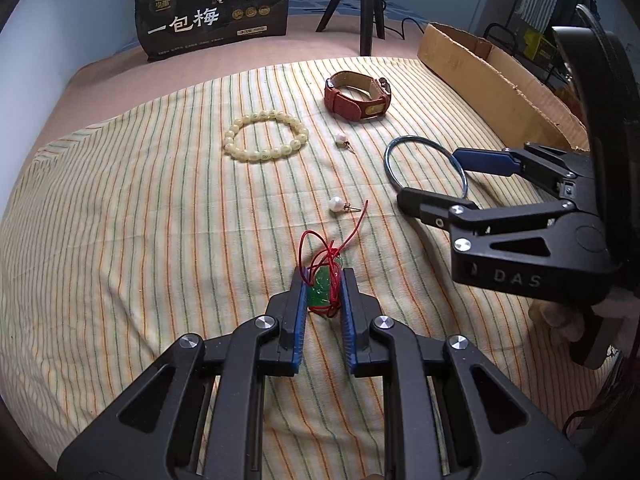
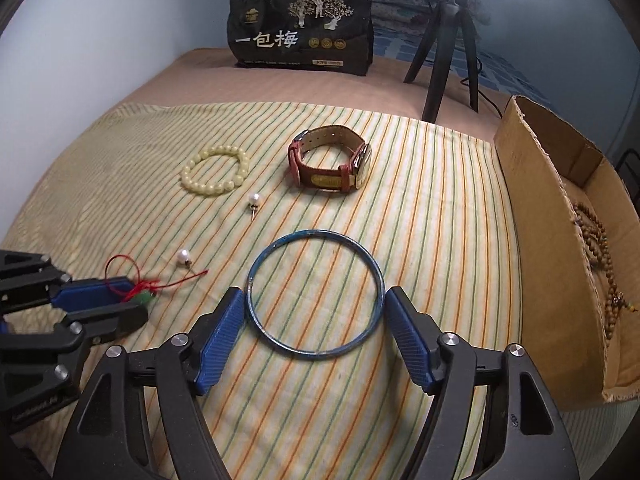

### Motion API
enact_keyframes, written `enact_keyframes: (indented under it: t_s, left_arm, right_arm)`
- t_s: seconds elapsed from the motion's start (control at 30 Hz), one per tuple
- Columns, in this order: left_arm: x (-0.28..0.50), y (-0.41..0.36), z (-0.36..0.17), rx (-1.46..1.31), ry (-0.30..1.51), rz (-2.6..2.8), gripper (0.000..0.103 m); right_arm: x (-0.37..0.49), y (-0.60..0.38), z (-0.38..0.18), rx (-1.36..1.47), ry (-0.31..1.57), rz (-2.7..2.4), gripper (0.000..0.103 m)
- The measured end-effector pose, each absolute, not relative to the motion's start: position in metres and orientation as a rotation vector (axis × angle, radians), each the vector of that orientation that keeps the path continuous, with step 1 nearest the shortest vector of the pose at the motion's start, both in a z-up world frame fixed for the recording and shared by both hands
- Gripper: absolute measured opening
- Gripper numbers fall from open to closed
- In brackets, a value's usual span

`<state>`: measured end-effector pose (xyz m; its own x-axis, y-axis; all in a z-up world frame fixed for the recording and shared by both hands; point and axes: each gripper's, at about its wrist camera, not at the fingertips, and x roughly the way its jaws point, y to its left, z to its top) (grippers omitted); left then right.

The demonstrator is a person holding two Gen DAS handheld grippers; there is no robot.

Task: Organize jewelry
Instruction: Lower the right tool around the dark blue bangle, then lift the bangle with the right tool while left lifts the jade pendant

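Right wrist: blue bangle [image 2: 315,294] lies between spread right fingers [image 2: 224,330]; left fingers [image 1: 298,300] clamp green pendant [image 1: 323,290]

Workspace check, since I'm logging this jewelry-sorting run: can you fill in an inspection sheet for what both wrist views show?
Surface: striped cloth spread over a pinkish sheet, lying flat.
Job's things: blue bangle, bead bracelet, red-strap watch and two pearl earrings lie on the cloth; green pendant on a red cord; wooden beads already in the cardboard box.
Clutter: black snack bag.
Grippers: left gripper shut on the pendant; right gripper open, its pads either side of the bangle.
Cables: a black lead beside the tripod.
Surroundings: plain wall; dark objects beyond the box, unclear.
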<state>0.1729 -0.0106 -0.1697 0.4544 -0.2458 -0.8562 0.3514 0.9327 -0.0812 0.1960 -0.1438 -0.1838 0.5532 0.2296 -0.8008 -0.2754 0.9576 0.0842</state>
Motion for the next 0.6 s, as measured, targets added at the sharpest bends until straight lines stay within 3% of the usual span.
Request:
enact_keyframes:
  t_s: [0.6]
  left_arm:
    - [0.168, -0.005, -0.147, 0.048, 1.002, -0.332, 0.014]
  right_arm:
    - [0.174, -0.159, -0.155, -0.035, 0.879, 0.338, 0.071]
